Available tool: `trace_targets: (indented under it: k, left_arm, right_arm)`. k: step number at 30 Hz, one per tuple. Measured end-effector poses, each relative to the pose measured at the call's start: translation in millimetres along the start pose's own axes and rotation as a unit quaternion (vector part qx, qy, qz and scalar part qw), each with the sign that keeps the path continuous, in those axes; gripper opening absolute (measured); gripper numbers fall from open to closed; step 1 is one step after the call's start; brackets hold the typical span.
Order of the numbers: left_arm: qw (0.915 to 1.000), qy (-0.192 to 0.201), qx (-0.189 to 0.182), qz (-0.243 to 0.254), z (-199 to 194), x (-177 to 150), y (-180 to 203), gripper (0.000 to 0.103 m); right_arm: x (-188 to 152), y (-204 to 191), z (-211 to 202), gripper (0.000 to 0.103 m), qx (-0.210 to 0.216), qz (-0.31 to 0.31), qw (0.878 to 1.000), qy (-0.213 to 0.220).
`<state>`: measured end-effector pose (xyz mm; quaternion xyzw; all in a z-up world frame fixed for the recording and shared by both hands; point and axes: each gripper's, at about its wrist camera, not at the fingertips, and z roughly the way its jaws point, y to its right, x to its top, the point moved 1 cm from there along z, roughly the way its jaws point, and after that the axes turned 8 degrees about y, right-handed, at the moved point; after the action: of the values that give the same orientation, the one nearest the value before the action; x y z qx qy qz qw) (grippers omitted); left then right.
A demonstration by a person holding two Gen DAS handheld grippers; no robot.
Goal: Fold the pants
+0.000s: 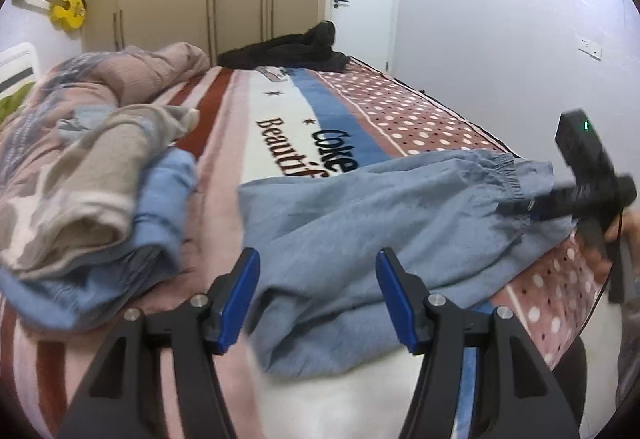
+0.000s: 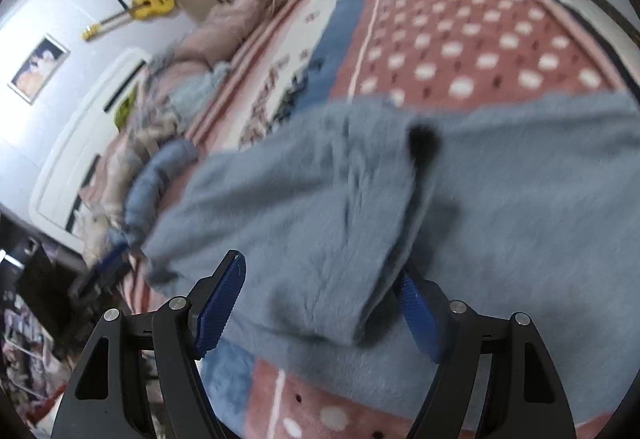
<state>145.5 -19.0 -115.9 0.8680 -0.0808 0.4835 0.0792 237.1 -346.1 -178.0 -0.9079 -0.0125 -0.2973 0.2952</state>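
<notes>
Light blue pants lie folded across the near part of the bed, their elastic waistband to the right. My left gripper is open, its blue pads over the pants' near left part, holding nothing. My right gripper shows in the left wrist view as a black tool at the waistband. In the right wrist view the pants fill the middle, blurred. My right gripper is open, with a fold of the fabric lying between its jaws and covering part of the right pad.
A patterned blanket covers the bed. A pile of folded clothes lies at the left, a rumpled quilt behind it. A dark garment lies at the far end. Wardrobes, a door and a yellow guitar line the walls.
</notes>
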Motion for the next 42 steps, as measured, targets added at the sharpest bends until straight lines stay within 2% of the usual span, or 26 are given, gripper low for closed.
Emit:
trace_targets:
  k: [2,3,6,8,11,13,16,18,21,23,25,27,29,30,34,39,42]
  left_arm:
    - [0.9998,-0.008,-0.014,-0.009,8.3,4.4,0.0,0.056]
    - [0.9997,-0.010,-0.018,-0.011,11.0,6.5,0.1,0.056]
    - [0.9992,-0.021,-0.032,-0.008,21.4,9.1,0.2,0.056]
    - [0.9971,-0.044,-0.060,-0.016,34.8,6.7,-1.3,0.056]
    - [0.9935,-0.093,-0.060,-0.029,58.7,-7.6,-6.5,0.056]
    - [0.9929,-0.105,-0.052,-0.020,65.1,-16.9,-5.7,0.055]
    - [0.9946,-0.097,-0.037,-0.005,58.2,-16.2,-1.0,0.055]
    - [0.9956,-0.085,-0.037,-0.007,49.7,-10.3,1.1,0.055]
    - [0.9965,-0.068,-0.047,-0.013,37.6,-2.7,5.0,0.057]
    - [0.9970,-0.061,-0.043,-0.020,33.6,1.8,9.1,0.060]
    - [0.9970,-0.053,-0.047,-0.031,31.5,6.2,14.0,0.070]
    - [0.9966,-0.043,-0.056,-0.043,28.4,10.7,19.8,0.074]
    - [0.9962,-0.034,-0.061,-0.052,25.1,15.0,26.0,0.077]
    - [0.9961,-0.030,-0.064,-0.054,23.4,16.6,28.8,0.079]
    - [0.9961,-0.015,-0.065,-0.057,15.8,22.1,35.8,0.079]
    - [0.9966,-0.008,-0.055,-0.061,10.3,25.3,34.9,0.080]
    - [0.9964,-0.007,-0.053,-0.066,8.2,24.8,32.7,0.080]
  right_arm:
    - [-4.6,-2.0,5.8,0.024,-0.017,-0.020,1.000,-0.006]
    - [-4.7,-1.7,4.9,0.022,-0.020,-0.021,1.000,-0.007]
    - [0.9,5.7,-10.2,0.021,0.008,0.002,1.000,-0.008]
    - [5.7,11.1,-22.2,0.019,0.011,0.003,1.000,-0.010]
    - [3.7,29.1,-24.1,0.019,0.001,0.022,0.999,-0.032]
    - [-4.2,34.4,-12.4,0.020,-0.013,0.022,0.999,-0.048]
    - [-4.5,29.2,-18.9,0.026,-0.021,0.012,0.999,-0.034]
    - [-3.6,28.9,-30.4,0.043,-0.037,0.006,0.999,-0.023]
    - [-7.5,41.4,-76.9,0.065,-0.083,0.006,0.996,0.030]
    - [-17.1,57.3,-110.7,0.068,-0.101,0.029,0.992,0.066]
    - [-30.8,79.2,-141.3,0.074,-0.115,0.067,0.986,0.096]
    - [-44.8,97.4,-155.5,0.075,-0.114,0.101,0.983,0.107]
    - [-60.8,115.2,-162.7,0.075,-0.081,0.143,0.979,0.117]
    - [-67.4,123.3,-166.2,0.075,-0.050,0.166,0.975,0.137]
    - [-70.4,142.5,-165.3,0.075,-0.012,0.231,0.956,0.183]
    - [-54.9,139.7,-151.0,0.075,-0.041,0.234,0.946,0.221]
    - [-39.6,145.3,-136.7,0.073,-0.062,0.254,0.933,0.246]
